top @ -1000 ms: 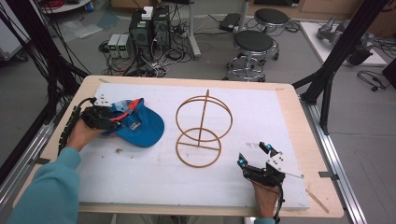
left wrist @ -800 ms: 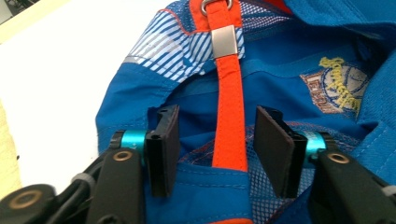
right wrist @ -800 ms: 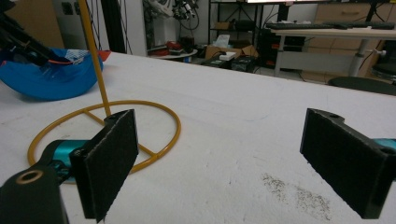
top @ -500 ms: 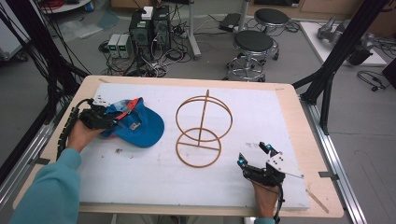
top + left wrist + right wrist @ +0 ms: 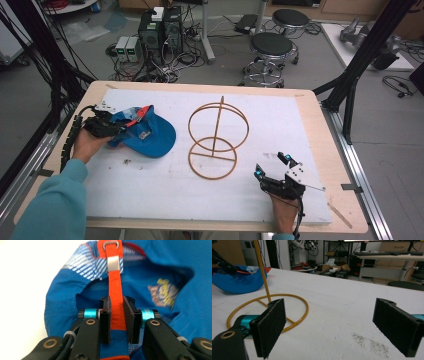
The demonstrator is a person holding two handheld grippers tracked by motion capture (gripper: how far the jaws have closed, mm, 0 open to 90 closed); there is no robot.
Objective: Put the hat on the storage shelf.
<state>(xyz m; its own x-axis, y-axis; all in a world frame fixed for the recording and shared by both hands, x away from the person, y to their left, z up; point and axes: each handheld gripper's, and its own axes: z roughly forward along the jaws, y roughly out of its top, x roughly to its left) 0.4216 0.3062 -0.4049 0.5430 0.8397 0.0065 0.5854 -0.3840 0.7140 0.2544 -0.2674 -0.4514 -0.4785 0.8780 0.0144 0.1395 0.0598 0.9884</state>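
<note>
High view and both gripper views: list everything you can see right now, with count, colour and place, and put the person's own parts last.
Blue fabric cap with orange strap: one, blue and orange, left part of the table, strap clamped by the left gripper.
Orange wire stand with two rings on a post: one, orange, table middle.
White foam mat: one, white, covering the tabletop.
Wooden table: one, light wood, under the mat.
Round stools: two, black seats, floor beyond the table.
Computer towers: two, dark, floor beyond the table.
Left gripper: one, black, fingers shut on the strap.
Right gripper: one, black, fingers open, near right corner.
Teal sleeve: one, bottom left.
</note>
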